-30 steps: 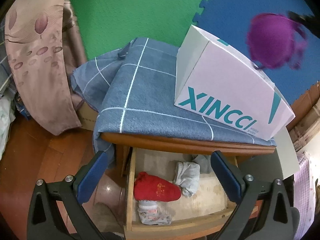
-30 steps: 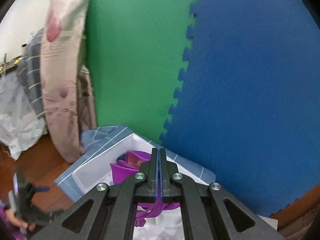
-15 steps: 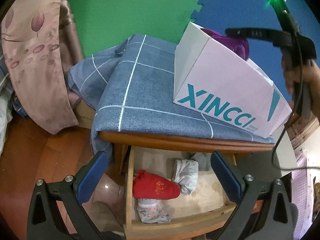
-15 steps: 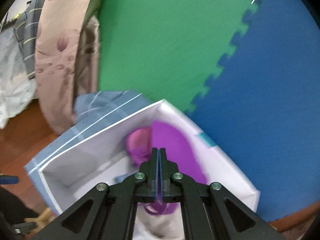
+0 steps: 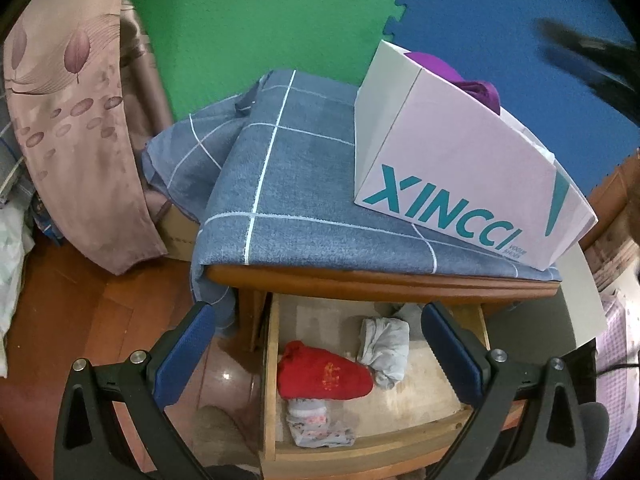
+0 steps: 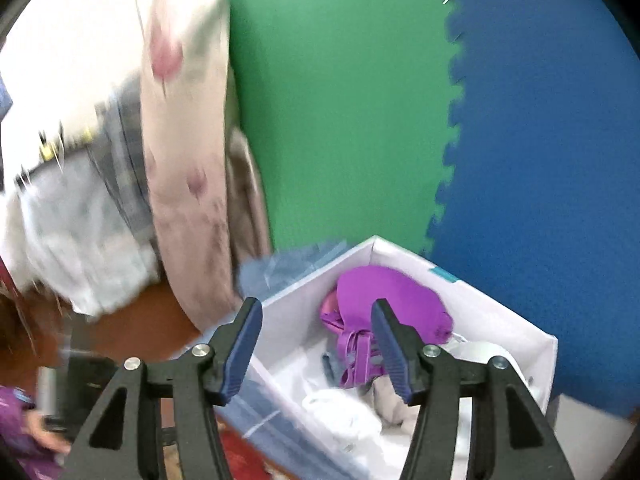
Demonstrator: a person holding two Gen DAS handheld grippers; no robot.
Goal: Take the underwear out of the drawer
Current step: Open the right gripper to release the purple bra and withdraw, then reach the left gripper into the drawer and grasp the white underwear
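From my remote station I record the purple underwear (image 6: pixel 384 300) lying inside the white shoe box (image 5: pixel 472 168), at its far end, bunched into a mound with its straps trailing toward the near side of the box; its long axis runs roughly along the length of the box, though the crumpling prevents a firmer reading. My right gripper (image 6: pixel 316 344) hangs above the box, its jaws having just been opening; they stand moderately apart with nothing pinched between the blue pads, the garment lying beyond them. My left gripper (image 5: pixel 316 352) is spread wide and empty over the open drawer (image 5: pixel 360 448). In that drawer I note a red garment (image 5: pixel 324 376) lying crosswise, a grey rolled garment (image 5: pixel 386 346) just beside it on the right, and a pale patterned piece (image 5: pixel 316 426) at the front, touching the red one. The box, lettered XINCCI in teal, rests on a blue checked cloth (image 5: pixel 280 184) that covers the top of the wooden cabinet (image 5: pixel 380 280) and hangs off its left edge. Behind stand a green foam mat (image 5: pixel 260 12) and a blue foam mat (image 5: pixel 500 16), interlocked upright. A beige leaf-printed fabric (image 5: pixel 68 120) hangs at left above a reddish wooden floor (image 5: pixel 80 320). The right wrist view is motion-blurred at its left side.
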